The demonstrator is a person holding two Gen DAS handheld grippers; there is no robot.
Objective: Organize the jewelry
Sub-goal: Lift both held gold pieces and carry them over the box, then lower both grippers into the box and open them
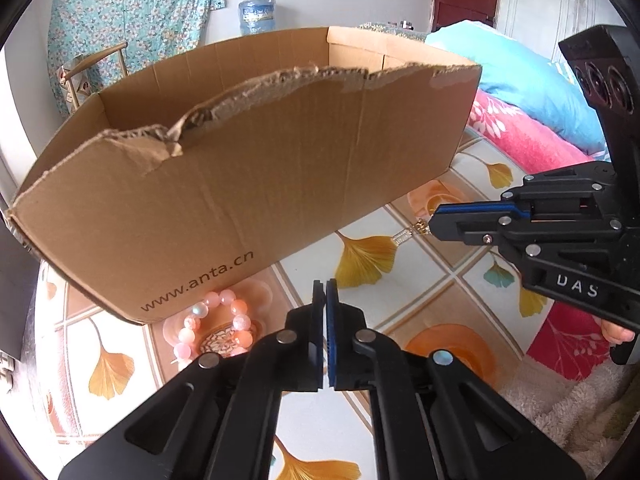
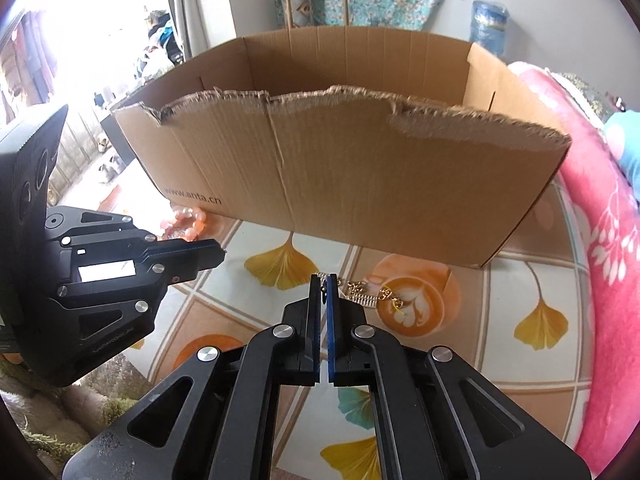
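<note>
Pick-up step, judged: right claw closed, pinching end of gold chain; chain trails toward 3 o'clock over glossy ginkgo-print table. Left claw closed, empty. Pink bead bracelet at 9 o'clock, touching torn corrugated cardboard box. Next: lift chain over ragged rim into box.

Left gripper: matte black plastic linkage arms, round silver pivot pins, blue ribbed pads on fingers. Right gripper: same black build, blue-edged fingers, white raised lettering "DAS" on side, black camera block with round lenses.
</note>
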